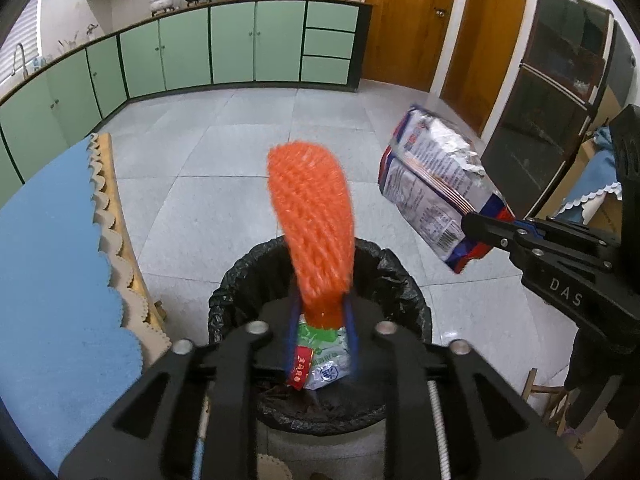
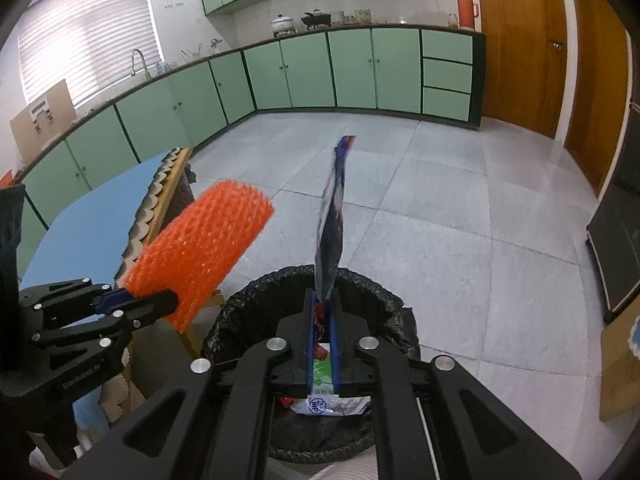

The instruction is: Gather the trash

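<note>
My left gripper (image 1: 320,318) is shut on an orange foam net sleeve (image 1: 310,224) and holds it upright above the black-lined trash bin (image 1: 394,280). The sleeve also shows in the right wrist view (image 2: 200,256), with the left gripper (image 2: 132,300) at the left. My right gripper (image 2: 324,312) is shut on a crumpled silver, blue and red snack bag (image 2: 332,220), seen edge-on above the bin (image 2: 372,304). The bag also shows in the left wrist view (image 1: 436,184), held by the right gripper (image 1: 486,226). A green and white wrapper (image 1: 326,356) lies inside the bin.
A table with a blue cloth (image 1: 52,260) stands to the left of the bin. Green kitchen cabinets (image 1: 240,44) line the far wall. A dark glass cabinet (image 1: 552,100) and wooden doors (image 1: 408,20) are at the right. Grey tiled floor (image 2: 460,208) lies beyond the bin.
</note>
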`<action>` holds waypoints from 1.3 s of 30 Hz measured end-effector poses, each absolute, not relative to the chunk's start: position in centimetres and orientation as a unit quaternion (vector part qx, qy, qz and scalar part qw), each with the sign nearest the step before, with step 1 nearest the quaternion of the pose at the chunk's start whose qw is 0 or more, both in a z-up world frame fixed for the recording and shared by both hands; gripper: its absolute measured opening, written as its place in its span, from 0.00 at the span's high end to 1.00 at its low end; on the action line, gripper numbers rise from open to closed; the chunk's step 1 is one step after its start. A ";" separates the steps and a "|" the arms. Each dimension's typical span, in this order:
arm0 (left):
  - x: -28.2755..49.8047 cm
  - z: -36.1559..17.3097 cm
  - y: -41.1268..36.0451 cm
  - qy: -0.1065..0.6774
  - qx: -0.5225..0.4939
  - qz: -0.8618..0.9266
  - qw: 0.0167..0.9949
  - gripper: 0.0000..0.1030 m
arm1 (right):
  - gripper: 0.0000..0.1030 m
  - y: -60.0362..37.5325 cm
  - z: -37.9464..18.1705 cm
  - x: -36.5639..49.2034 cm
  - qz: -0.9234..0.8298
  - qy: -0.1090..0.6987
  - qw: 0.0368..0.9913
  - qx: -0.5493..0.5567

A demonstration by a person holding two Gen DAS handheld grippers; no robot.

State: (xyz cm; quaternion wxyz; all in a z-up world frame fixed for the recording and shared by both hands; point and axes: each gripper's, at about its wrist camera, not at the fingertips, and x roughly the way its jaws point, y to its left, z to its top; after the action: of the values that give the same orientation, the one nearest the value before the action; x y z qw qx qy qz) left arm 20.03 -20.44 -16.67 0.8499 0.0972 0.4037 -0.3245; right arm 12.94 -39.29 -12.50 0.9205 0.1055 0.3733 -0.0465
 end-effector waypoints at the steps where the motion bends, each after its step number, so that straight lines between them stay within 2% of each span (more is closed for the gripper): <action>1: 20.2 -16.8 -20.4 0.405 0.097 -0.323 0.850 0.72 | 0.92 -39.4 -12.7 13.2 -0.046 0.375 0.920 0.109; 4: 20.6 -16.9 -20.7 0.408 0.097 -0.319 0.850 0.67 | 0.89 -40.0 -13.1 13.7 -0.047 0.377 0.918 0.113; 10: 21.3 -16.8 -20.0 0.413 0.084 -0.312 0.851 0.62 | 0.70 -40.2 -13.0 13.7 -0.051 0.379 0.917 0.112; 12: 21.2 -16.5 -19.7 0.411 0.079 -0.310 0.854 0.60 | 0.55 -40.2 -12.8 13.5 -0.055 0.377 0.918 0.106; 13: 21.2 -16.3 -19.4 0.410 0.075 -0.308 0.855 0.58 | 0.52 -40.0 -12.5 13.3 -0.057 0.376 0.919 0.104; 15: 21.0 -15.7 -18.8 0.404 0.071 -0.305 0.860 0.54 | 0.38 -39.9 -12.1 13.1 -0.060 0.373 0.920 0.099; 16: 21.0 -15.5 -18.4 0.401 0.070 -0.303 0.862 0.48 | 0.34 -39.6 -11.7 12.8 -0.064 0.369 0.922 0.095; 18: 20.6 -14.8 -17.7 0.392 0.066 -0.298 0.868 0.41 | 0.18 -39.4 -11.1 12.7 -0.066 0.364 0.925 0.090; 21: 20.2 -13.6 -16.4 0.381 0.057 -0.291 0.876 0.31 | 0.07 -38.6 -9.9 12.3 -0.063 0.355 0.929 0.081; 29: 18.1 -10.6 -13.0 0.352 0.046 -0.280 0.892 0.15 | 0.06 -37.0 -7.2 11.3 -0.035 0.341 0.934 0.098; 39: 14.7 -7.9 -9.7 0.336 0.036 -0.254 0.906 0.12 | 0.06 -33.2 -3.3 9.1 0.002 0.320 0.944 0.085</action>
State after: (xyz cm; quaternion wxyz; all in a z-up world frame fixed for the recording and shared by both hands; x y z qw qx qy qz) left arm 14.74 -9.71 -7.92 0.9063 0.0363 0.3356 -0.2543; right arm 9.09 -33.22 -3.27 0.9437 0.0849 0.3197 0.0023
